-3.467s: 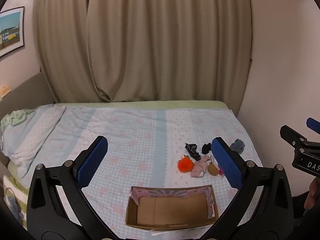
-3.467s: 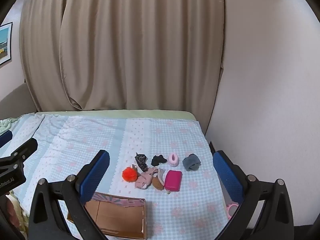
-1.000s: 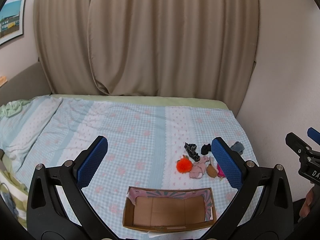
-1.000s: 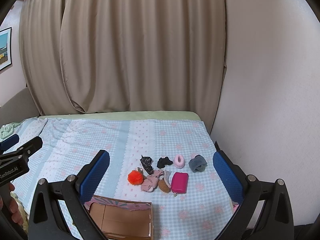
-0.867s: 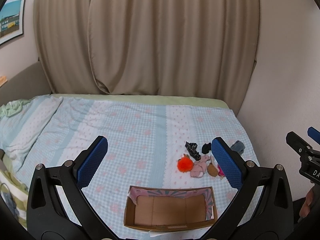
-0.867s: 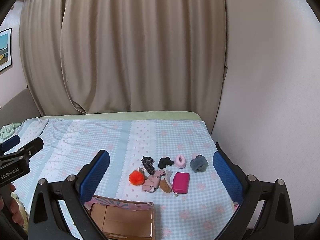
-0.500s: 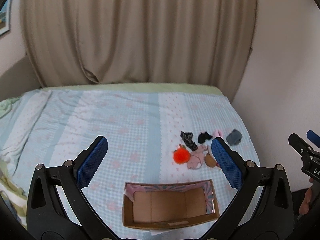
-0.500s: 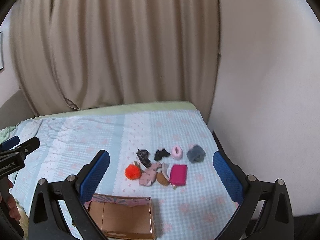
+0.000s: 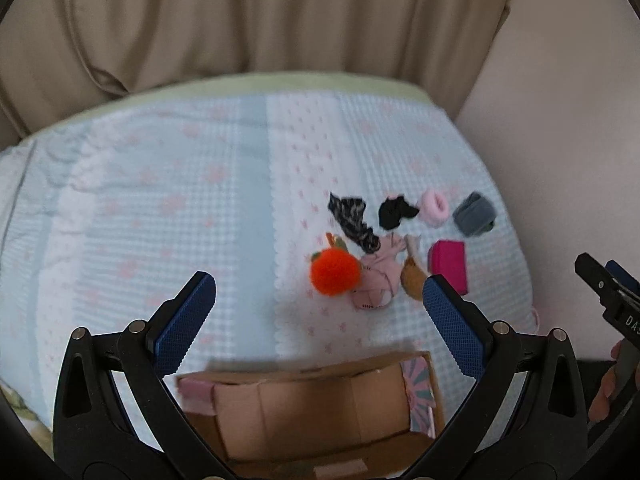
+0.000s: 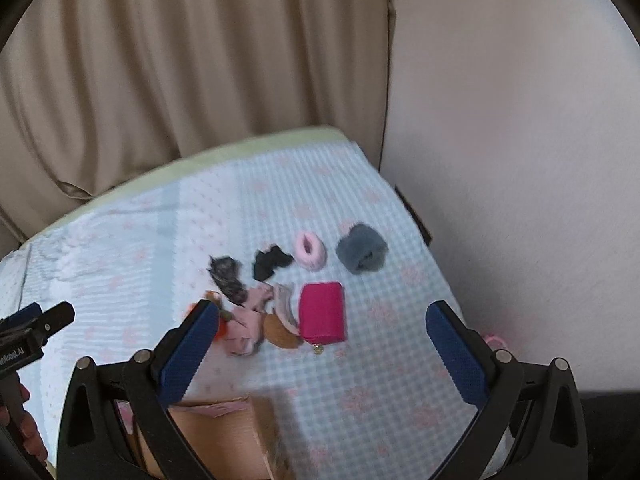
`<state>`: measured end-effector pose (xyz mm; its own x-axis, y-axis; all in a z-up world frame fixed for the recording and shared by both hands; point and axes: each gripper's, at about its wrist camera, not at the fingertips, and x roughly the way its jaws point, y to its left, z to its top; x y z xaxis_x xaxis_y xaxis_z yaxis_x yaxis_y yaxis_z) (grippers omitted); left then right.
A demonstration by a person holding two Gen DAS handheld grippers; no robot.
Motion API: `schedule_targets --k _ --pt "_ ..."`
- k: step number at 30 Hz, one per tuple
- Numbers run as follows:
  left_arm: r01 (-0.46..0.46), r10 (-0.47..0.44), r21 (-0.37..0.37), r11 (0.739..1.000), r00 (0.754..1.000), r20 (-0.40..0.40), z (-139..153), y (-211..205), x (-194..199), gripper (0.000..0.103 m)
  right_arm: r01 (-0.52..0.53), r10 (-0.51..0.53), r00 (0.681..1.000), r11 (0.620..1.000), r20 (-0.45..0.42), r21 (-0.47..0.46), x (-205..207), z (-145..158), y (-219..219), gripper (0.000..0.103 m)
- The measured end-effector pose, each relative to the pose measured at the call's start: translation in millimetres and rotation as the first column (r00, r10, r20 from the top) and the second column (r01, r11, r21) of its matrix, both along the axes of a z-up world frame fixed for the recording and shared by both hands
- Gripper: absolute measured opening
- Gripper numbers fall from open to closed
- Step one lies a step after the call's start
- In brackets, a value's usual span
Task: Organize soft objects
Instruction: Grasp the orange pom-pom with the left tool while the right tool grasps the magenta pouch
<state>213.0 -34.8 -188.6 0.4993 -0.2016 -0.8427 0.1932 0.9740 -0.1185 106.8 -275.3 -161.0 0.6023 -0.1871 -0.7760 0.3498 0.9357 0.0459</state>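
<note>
Both tongs hang with jaws spread wide over a bed (image 9: 168, 200) covered in pale blue gingham with pink flowers, beige curtains (image 9: 240, 20) and a plain wall behind. Ahead of the left gripper (image 9: 319, 294) lie the soft objects (image 9: 384, 240), the orange pompom (image 9: 335, 273) nearest. An open cardboard box (image 9: 304, 404) sits below it. The right gripper (image 10: 322, 322) hovers over the magenta pouch (image 10: 323, 312).

Checked bed (image 9: 160, 200), cardboard box (image 9: 312, 404), soft items (image 10: 320, 312)
</note>
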Motion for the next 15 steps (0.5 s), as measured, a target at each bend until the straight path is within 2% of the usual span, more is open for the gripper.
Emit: schedule_targets --k 7,15 --pt "0.003 -0.003 -0.001 1.0 0.985 -0.174 -102.8 -30.7 61.3 0.102 0.011 -0.007 0.992 0.999 -0.122 0.035 56.3 -81.4 -26.3 0.103" --pt "-0.031 0.027 -0.007 0.999 0.948 -0.318 -192.2 -54.9 104.0 0.101 0.008 0.017 0.968 0.995 -0.251 0.098 99.6 -167.4 -45.3 0.103"
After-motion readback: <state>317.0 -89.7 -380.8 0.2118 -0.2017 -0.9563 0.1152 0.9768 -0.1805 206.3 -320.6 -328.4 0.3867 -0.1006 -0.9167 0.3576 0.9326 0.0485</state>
